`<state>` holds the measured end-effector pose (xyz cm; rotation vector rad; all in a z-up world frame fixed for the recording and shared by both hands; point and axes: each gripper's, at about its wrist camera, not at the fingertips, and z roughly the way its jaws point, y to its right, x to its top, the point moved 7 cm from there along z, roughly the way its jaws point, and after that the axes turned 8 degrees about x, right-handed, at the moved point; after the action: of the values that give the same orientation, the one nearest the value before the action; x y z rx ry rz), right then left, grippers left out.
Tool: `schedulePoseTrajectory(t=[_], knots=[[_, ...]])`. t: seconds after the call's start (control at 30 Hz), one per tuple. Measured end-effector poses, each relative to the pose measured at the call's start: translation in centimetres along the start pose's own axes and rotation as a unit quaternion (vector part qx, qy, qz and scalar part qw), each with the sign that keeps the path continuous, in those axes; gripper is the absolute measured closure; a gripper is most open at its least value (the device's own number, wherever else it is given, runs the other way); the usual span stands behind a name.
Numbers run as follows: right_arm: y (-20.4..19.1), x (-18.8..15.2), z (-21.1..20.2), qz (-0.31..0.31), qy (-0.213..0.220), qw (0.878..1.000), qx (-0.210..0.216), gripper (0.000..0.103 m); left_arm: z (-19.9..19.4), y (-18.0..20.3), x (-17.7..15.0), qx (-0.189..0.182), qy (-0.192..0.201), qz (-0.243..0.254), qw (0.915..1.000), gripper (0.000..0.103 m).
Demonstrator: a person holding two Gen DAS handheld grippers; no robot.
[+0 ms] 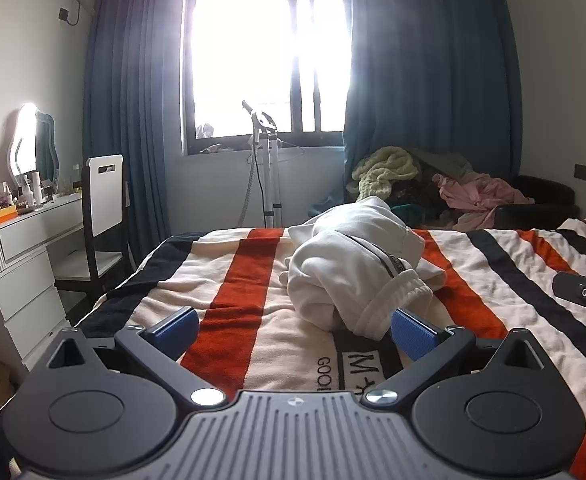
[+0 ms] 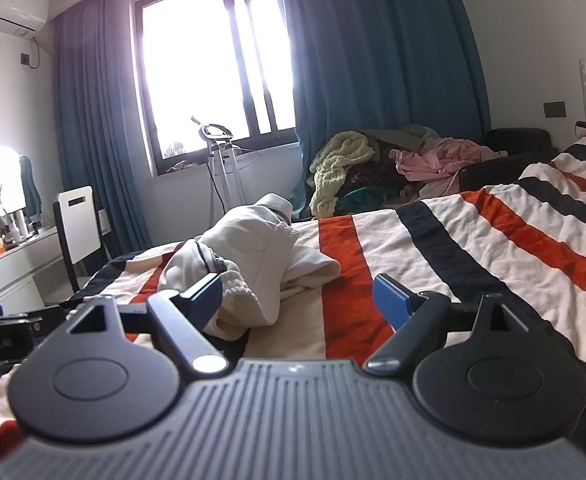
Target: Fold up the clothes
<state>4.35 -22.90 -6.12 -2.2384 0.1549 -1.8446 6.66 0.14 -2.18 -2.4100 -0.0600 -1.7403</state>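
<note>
A crumpled white zip-up garment (image 1: pixel 353 268) with a ribbed hem lies bunched on the striped bed cover (image 1: pixel 229 280). My left gripper (image 1: pixel 295 334) stands open just short of it, and the hem hangs close to its right pad. In the right wrist view the same garment (image 2: pixel 249 248) sits ahead and to the left on the bed cover (image 2: pixel 473 240). My right gripper (image 2: pixel 299 304) is open, its left pad right beside the hem; contact is unclear. Part of the right gripper's body (image 1: pixel 585 292) shows at the right edge of the left wrist view.
A pile of other clothes (image 1: pixel 433 184) lies on a dark seat beyond the bed's far side. A white dresser (image 1: pixel 21 256) and a chair (image 1: pixel 101 216) stand at the left, with a garment steamer stand (image 1: pixel 265 168) under the window.
</note>
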Motion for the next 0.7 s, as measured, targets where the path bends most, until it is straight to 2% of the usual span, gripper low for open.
schedulePoseTrajectory(t=[0.7], knots=[[0.01, 0.25, 0.10, -0.002, -0.005, 1.000, -0.004, 0.019, 0.25, -0.13, -0.19, 0.001, -0.008, 0.000, 1.0000, 0.000]])
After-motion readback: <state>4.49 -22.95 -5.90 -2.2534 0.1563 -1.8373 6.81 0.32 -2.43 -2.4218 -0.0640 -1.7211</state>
